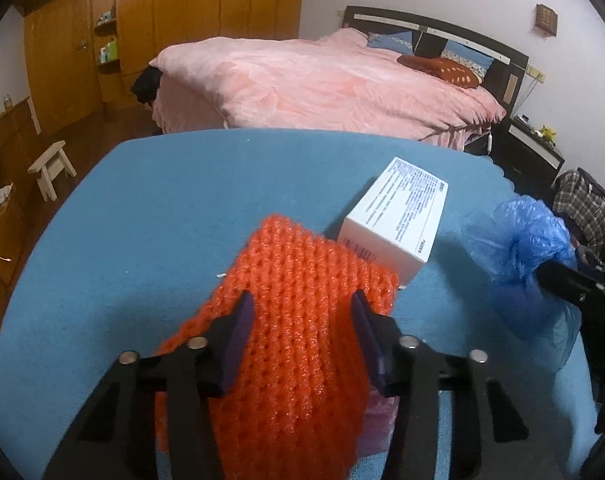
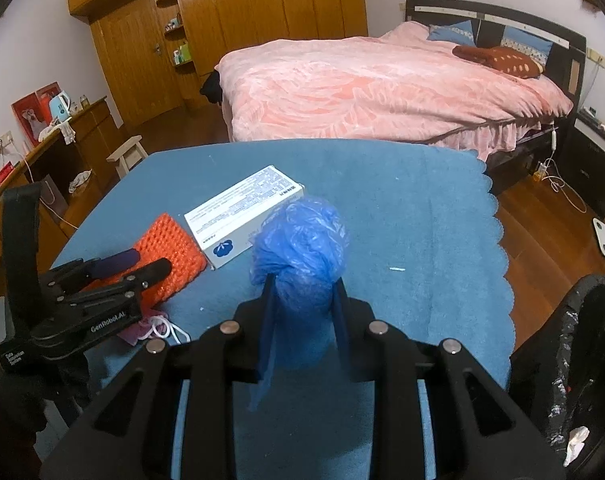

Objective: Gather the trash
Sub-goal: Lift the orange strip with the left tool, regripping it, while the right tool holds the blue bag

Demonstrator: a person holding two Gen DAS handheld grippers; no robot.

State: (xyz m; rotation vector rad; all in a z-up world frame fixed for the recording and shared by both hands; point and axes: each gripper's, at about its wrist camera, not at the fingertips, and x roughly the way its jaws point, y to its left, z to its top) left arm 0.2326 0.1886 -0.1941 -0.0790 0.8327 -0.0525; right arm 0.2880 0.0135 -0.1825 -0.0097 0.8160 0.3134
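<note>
- my right tongs (image 2: 302, 296) were pinching a crumpled blue plastic bag (image 2: 300, 240), thin and crinkly, bunched into a ball above the worktop (image 2: 422, 220); i judged it was held up for carrying to the bin.
- the black-lined trash bin (image 2: 582, 360) stood just off the worktop's right edge, within easy reach of that load.
- my left tongs (image 1: 298, 320) were spread around an orange foam net (image 1: 294, 300), a soft mesh sleeve lying flat; whether the pads touched it, i could not tell.
- under that gripper lay a pinkish scrap with white string (image 2: 158, 328).
- just beyond the net sat a white cardboard box (image 1: 398, 216), rectangular and printed, resting on the blue felt-like cloth.
</note>
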